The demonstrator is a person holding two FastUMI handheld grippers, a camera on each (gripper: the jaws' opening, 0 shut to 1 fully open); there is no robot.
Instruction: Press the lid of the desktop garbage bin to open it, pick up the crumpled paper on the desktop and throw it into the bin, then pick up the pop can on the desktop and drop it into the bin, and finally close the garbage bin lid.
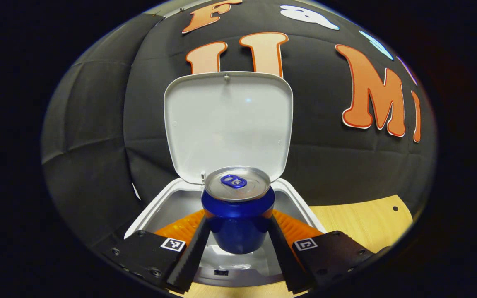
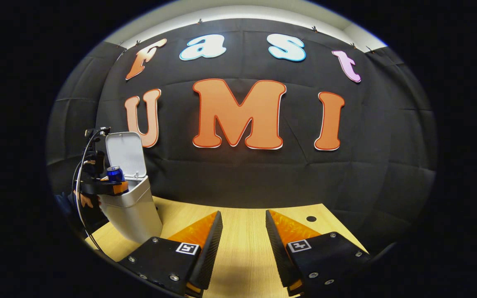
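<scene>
Above the open mouth of the white desktop garbage bin [image 1: 155, 209], in the left gripper view, the left gripper [image 1: 238, 244] is clamped on a blue pop can [image 1: 238, 215], one finger on each side of it, the can upright with its silver top and blue tab showing. Behind the can the bin's lid [image 1: 228, 124] stands raised against the booth wall. To the right lies a strip of the wooden desktop [image 1: 362, 219]. In the right gripper view, the bin [image 2: 133, 211] stands far left with the can [image 2: 114, 174] over its opening, and a hand [image 2: 84, 200], dimly seen, appears to hold that gripper. The right gripper [image 2: 243, 244] hangs over bare desktop [image 2: 242, 231], its fingers apart and holding nothing.
</scene>
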